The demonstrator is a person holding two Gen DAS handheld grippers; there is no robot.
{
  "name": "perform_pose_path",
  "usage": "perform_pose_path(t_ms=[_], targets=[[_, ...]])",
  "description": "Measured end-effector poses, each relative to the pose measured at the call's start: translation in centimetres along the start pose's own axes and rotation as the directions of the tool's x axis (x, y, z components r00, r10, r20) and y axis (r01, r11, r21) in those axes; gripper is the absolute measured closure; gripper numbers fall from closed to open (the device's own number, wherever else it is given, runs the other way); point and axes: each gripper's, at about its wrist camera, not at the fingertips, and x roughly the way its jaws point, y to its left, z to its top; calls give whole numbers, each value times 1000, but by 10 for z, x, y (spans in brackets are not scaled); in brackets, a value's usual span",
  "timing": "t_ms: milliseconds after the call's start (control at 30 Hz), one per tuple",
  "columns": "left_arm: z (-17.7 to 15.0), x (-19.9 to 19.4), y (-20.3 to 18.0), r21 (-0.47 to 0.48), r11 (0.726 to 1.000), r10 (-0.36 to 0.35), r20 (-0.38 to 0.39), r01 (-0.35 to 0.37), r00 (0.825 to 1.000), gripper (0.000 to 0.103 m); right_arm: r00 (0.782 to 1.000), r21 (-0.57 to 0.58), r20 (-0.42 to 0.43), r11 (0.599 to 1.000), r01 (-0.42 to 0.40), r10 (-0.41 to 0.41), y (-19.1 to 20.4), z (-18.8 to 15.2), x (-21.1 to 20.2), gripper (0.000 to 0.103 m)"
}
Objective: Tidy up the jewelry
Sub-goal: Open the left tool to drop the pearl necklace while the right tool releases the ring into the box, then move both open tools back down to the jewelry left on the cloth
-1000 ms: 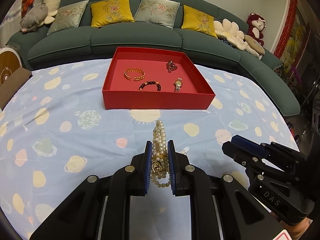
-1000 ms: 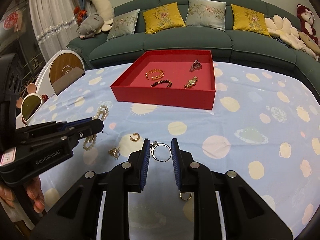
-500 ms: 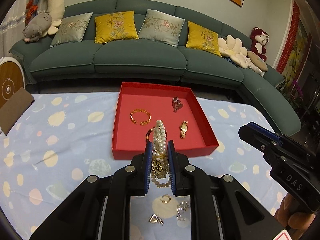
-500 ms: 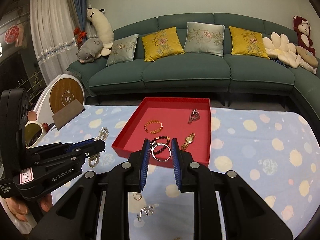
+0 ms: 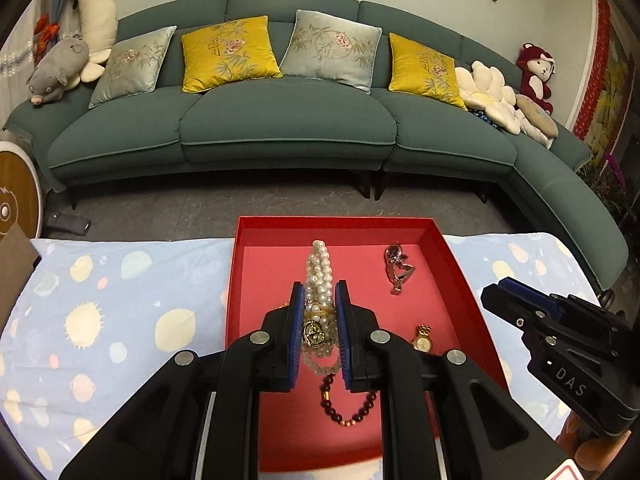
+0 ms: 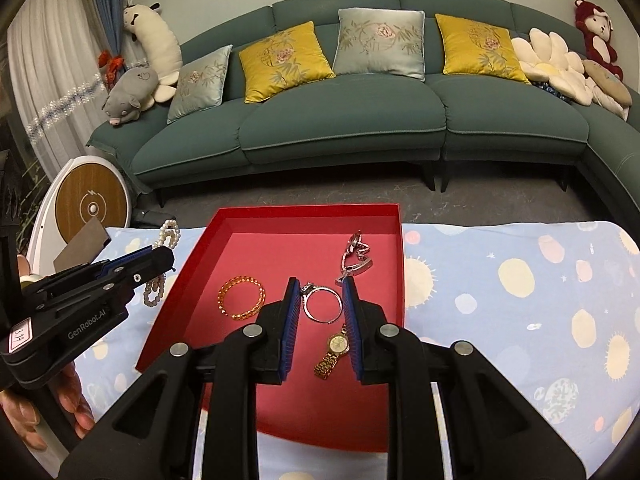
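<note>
Pearl necklace (image 5: 320,280) is clamped between the left gripper (image 5: 319,312) pads, bunched strands sticking out past the fingertips, a gold heart pendant (image 5: 315,333) hanging in the gap. Left gripper is held level above the red tray (image 5: 460,280), pointing toward the sofa (image 5: 280,128). Necklace is off the tray floor, over the tray's left-centre.

Right gripper (image 6: 322,306) is pinching a silver ring (image 6: 323,304), hoop upright between the pads, jaws narrow. It hangs above the tray too, aimed forward; in the left view it comes in from the right edge.

On the tray floor: gold bangle (image 6: 241,303), gold watch (image 6: 335,350), silver heart piece (image 6: 355,258), dark bead bracelet (image 5: 348,404) under the left fingers.

Tray sits on the planet-print cloth (image 6: 520,300). Bare fingers (image 6: 68,404) of the person's left hand show at the handle.
</note>
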Motion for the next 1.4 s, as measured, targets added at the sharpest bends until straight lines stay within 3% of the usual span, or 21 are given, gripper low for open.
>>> perform_pose_path(t_ms=[233,633,700,800,867,1067,1267,1400], targets=[[9,43,6,6,1000,23,-26,-23,999,90,999,-16,-35,1000,22,-22,-7,1,38,82],[13,70,3,11,999,44,-56,-44,997,89,998,-20,-64,1000,12,-14,-15,0,65,82],[14,71,4,-6,999,46,-58,-47,997,84,997,-30,-67,999,22,-23,-14,0,66,79],[16,69,6,-31,998,56,-50,-58,997,67,998,-19,-55,1000,17,-18,-14,2,64,71],[19,67,8,-43,998,51,-37,-52,998,67,999,-15,-42,1000,12,-13,-15,5,60,71],[29,34,17,-68,997,46,12,-45,999,67,999,14,43,1000,-5,4,-17,23,24,71],[28,-41,26,-46,998,46,70,-43,996,67,988,32,149,999,-44,38,-6,40,-50,68],[13,-90,26,-27,998,66,77,-64,995,67,981,11,188,999,-47,44,10,31,-100,59]])
